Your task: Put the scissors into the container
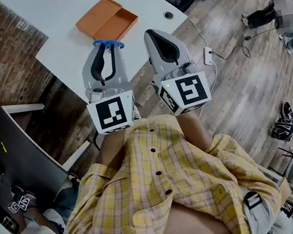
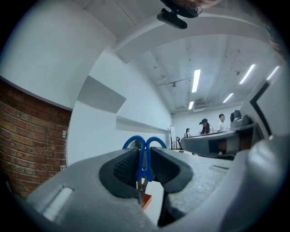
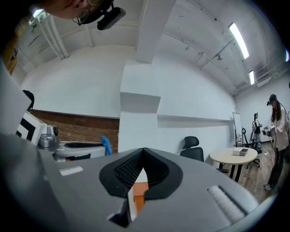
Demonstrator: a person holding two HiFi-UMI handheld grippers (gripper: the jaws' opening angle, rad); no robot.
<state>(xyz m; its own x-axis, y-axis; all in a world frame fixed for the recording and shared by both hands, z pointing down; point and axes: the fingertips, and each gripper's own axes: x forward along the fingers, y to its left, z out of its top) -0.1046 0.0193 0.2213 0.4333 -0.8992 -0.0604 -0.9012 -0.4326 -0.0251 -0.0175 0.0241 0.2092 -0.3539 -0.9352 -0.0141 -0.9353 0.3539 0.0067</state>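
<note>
Between ribbed left tongs [image 2: 144, 153], blue loop-handled scissors [image 2: 145, 166] sit clamped.

Container [image 1: 107, 19] sits on the desk [image 1: 55, 29]; scissors [image 1: 100, 42] just before it in the left gripper [image 1: 107, 49], right gripper [image 1: 151, 34] beside, rightward.

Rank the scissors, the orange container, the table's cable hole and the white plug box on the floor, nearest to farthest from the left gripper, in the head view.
1. scissors: held by the left gripper, between its fingers.
2. orange container: on the table, just beyond it.
3. cable hole: farther right on the table.
4. white plug box: down on the floor, right.
</note>
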